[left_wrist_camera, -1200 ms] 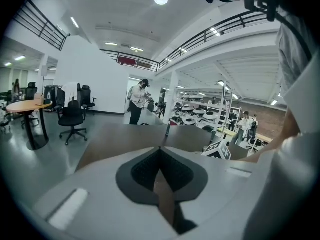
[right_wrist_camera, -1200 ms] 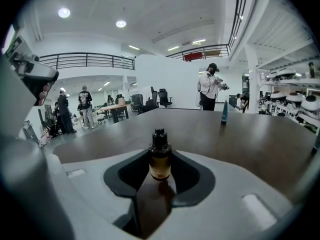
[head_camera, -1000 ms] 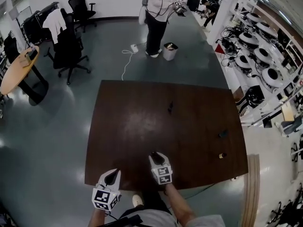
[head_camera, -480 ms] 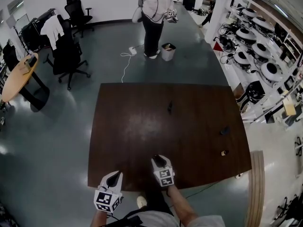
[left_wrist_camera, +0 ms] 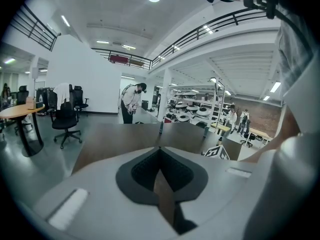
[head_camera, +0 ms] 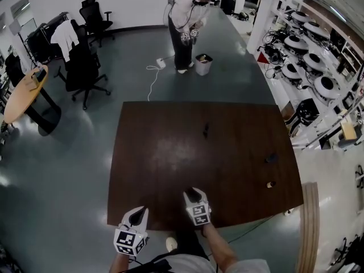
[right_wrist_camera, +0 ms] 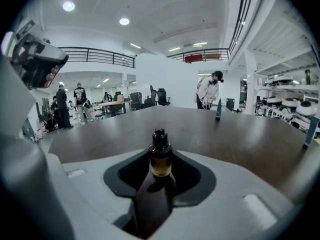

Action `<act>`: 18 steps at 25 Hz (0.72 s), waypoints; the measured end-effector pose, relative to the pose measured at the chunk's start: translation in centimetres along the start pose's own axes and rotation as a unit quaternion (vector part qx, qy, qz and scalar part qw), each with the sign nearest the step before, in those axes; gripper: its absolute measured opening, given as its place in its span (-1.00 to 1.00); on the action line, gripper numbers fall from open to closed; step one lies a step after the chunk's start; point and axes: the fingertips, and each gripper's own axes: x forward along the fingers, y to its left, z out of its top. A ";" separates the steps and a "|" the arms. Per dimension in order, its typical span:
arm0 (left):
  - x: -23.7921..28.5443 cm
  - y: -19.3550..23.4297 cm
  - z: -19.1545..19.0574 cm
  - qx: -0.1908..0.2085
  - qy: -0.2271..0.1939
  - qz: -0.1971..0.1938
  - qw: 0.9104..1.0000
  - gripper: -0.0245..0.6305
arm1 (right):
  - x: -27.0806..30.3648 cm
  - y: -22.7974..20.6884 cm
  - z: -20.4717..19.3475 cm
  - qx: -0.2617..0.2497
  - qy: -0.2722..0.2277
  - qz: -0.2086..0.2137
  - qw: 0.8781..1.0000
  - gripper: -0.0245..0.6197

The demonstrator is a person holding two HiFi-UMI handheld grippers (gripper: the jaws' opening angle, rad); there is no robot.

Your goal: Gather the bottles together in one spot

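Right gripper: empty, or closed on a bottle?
Closed on the dark bottle. In the right gripper view, the right gripper has its jaws pressed against both sides of it, the black cap sticking up between them.

Left gripper (head_camera: 136,212) closed, right gripper (head_camera: 193,195) mid-grip

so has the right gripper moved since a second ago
No. The right gripper, shut on a small dark bottle, sits at the same spot over the table near its front edge; only the view itself shifted slightly.
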 end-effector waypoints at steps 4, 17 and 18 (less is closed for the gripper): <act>-0.3 0.0 -0.2 0.001 0.000 0.001 1.000 -0.93 | 0.0 0.2 -0.1 0.001 -0.003 0.000 1.000 -0.35; -1.5 -1.2 0.2 0.009 -0.015 -0.011 1.000 -0.93 | -3.1 0.1 1.9 0.013 -0.035 -0.017 0.999 -0.33; -1.7 -1.4 0.3 0.011 -0.017 -0.013 1.000 -0.93 | -3.6 0.1 2.3 0.012 -0.043 -0.021 0.999 -0.45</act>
